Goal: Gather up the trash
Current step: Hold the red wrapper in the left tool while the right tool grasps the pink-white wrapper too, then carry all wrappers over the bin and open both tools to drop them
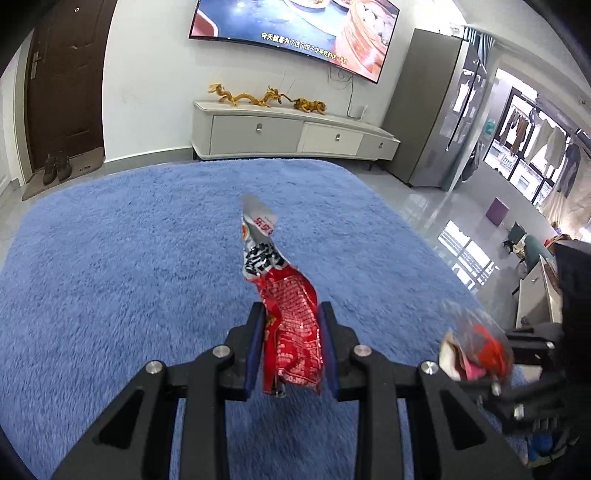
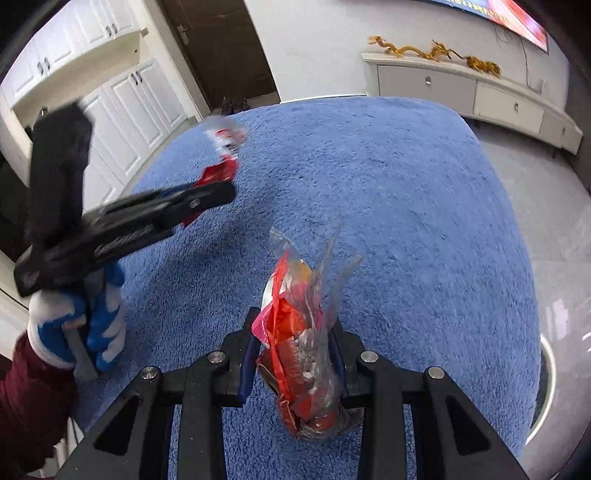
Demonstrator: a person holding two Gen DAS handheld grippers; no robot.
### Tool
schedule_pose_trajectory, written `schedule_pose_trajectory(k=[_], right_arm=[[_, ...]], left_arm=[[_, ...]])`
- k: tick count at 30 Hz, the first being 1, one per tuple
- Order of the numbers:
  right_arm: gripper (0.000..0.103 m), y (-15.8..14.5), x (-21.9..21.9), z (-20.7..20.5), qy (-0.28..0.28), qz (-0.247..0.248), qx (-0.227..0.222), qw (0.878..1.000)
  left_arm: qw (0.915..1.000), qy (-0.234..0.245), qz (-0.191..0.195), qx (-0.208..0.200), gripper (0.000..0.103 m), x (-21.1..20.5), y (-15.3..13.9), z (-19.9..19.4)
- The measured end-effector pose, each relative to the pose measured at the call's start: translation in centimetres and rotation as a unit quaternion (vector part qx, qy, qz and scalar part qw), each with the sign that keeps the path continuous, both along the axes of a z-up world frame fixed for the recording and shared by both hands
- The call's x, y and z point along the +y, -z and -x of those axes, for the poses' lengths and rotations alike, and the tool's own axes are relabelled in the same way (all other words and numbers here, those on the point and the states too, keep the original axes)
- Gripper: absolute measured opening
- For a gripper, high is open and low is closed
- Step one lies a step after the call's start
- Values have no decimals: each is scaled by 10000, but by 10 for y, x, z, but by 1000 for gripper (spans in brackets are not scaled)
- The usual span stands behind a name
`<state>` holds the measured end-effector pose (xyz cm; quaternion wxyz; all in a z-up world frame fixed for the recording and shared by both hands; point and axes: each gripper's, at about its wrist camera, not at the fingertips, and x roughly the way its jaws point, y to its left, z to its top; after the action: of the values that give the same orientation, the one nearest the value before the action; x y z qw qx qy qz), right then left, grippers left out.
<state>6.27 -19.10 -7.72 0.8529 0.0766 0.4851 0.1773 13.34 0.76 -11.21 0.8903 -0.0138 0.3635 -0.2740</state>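
Underneath, shaggy blue rug (image 1: 129, 258) — beyond, white TV cabinet (image 1: 288, 133).

White Chinese subtitle on the television (image 1: 291, 33) — wrapper (image 1: 284, 295) print (illegible).

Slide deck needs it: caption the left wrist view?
Left gripper clamps a red snack wrapper above the blue rug, TV beyond.

The left gripper (image 1: 291, 317) pinches a red snack wrapper (image 1: 284, 295) above the blue rug (image 1: 110, 258). Near right, the right gripper (image 1: 517, 354) holds crumpled plastic (image 1: 476, 347) — blurred.
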Motion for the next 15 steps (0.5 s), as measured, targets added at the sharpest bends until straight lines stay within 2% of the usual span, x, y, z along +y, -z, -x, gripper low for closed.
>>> schedule_pose_trajectory(k=[5,11,15], right_arm=[[31,0,-30,-8,238,-617,74,9978],[31,-1,-52,-12,482,-887,53,9949],[31,-8,-80,-7,773,-870,-44,9932]], left_arm=[[9998,70,-156,-70,27,2,-4,19],[9991,357,-206,-85,27,-19,-10,30],[9967,768,-244,-118,27,-56,-19,35]])
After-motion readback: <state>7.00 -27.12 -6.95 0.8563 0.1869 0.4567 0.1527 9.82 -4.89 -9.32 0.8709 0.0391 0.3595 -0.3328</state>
